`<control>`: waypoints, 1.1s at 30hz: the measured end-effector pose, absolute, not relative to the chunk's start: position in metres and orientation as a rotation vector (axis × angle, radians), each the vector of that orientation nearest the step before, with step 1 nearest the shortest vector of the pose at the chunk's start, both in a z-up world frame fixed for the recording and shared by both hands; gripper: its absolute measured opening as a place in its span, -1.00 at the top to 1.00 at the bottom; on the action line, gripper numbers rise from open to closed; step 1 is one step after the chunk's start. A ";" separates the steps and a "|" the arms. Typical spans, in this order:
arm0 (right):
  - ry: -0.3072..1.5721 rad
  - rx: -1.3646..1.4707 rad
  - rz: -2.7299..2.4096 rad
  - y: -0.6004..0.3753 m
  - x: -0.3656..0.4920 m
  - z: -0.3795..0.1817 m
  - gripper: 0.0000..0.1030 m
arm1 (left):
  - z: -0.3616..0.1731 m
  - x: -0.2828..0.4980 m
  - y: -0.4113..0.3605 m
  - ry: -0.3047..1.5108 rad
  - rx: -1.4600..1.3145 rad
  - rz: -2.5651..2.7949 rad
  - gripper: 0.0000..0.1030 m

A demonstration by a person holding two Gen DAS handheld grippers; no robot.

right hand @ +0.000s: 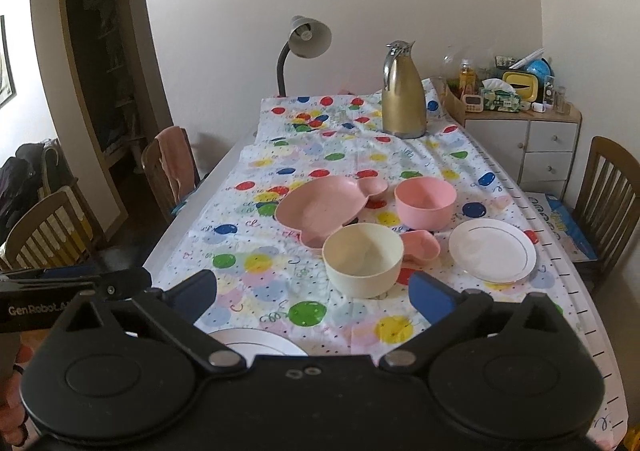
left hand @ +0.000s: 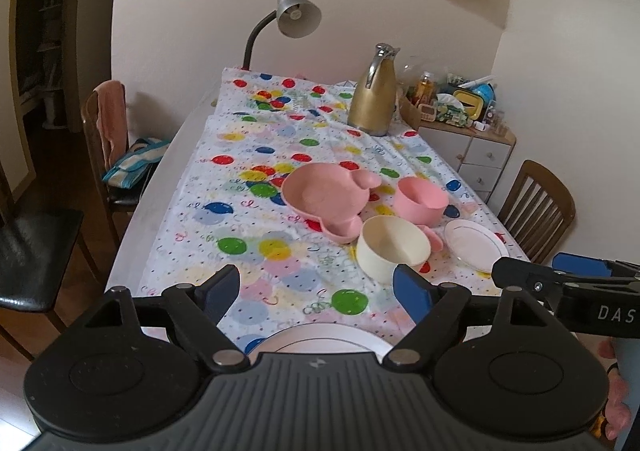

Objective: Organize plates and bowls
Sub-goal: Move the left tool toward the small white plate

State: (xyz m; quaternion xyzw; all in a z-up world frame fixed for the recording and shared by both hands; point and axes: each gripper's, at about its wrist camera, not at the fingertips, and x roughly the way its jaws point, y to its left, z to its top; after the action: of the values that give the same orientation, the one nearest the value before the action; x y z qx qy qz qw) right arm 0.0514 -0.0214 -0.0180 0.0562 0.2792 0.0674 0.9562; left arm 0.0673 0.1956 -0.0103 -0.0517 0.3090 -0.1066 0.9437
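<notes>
**Where things lie on my desk**

Before me, the bowl (right hand: pixel 363 265) stands nearest. Behind it lies the divided dish (right hand: pixel 320 207); right of that dish, a second bowl (right hand: pixel 425 207). The plate (right hand: pixel 492 250) is farthest right. The jug (right hand: pixel 402 91) stands far behind.

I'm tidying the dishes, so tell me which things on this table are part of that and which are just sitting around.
Part of the job: cream bowl, pink bowl, pink divided plate, white plate, near white plate.

Just lying about: gold jug, desk lamp, tissue box.
</notes>
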 end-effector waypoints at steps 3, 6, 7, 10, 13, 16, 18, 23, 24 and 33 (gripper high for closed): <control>0.561 0.122 0.134 -0.033 0.055 -0.017 -0.99 | -0.009 0.072 0.183 0.631 -0.100 -0.218 -0.63; 0.557 0.129 0.135 -0.048 0.058 -0.018 -0.99 | -0.009 0.078 0.168 0.632 -0.098 -0.216 -0.63; 0.556 0.129 0.135 -0.053 0.060 -0.018 -0.99 | -0.008 0.080 0.162 0.632 -0.096 -0.216 -0.63; 0.554 0.121 0.142 -0.070 0.068 -0.019 -0.99 | -0.008 0.087 0.141 0.634 -0.088 -0.217 -0.63; 0.558 0.124 0.147 -0.091 0.079 -0.021 -0.99 | -0.009 0.098 0.119 0.640 -0.089 -0.208 -0.63; 0.561 0.118 0.155 -0.115 0.092 -0.023 -0.99 | -0.013 0.110 0.096 0.654 -0.095 -0.194 -0.63; 0.568 0.114 0.162 -0.129 0.102 -0.026 -0.99 | -0.017 0.119 0.080 0.671 -0.101 -0.185 -0.63; 0.608 0.110 0.178 -0.167 0.131 -0.038 -0.98 | -0.031 0.144 0.041 0.720 -0.121 -0.167 -0.63; 0.617 0.109 0.181 -0.174 0.136 -0.041 -0.98 | -0.034 0.150 0.033 0.732 -0.130 -0.163 -0.63; 0.720 0.026 0.226 -0.238 0.199 -0.071 -0.84 | -0.067 0.194 -0.029 0.831 -0.156 -0.128 -0.63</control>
State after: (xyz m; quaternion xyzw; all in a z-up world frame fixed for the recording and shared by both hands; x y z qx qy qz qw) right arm 0.1987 -0.2380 -0.0713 0.0127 0.3513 0.1106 0.9296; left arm 0.1944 -0.0288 -0.0673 -0.0759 0.4030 -0.0623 0.9099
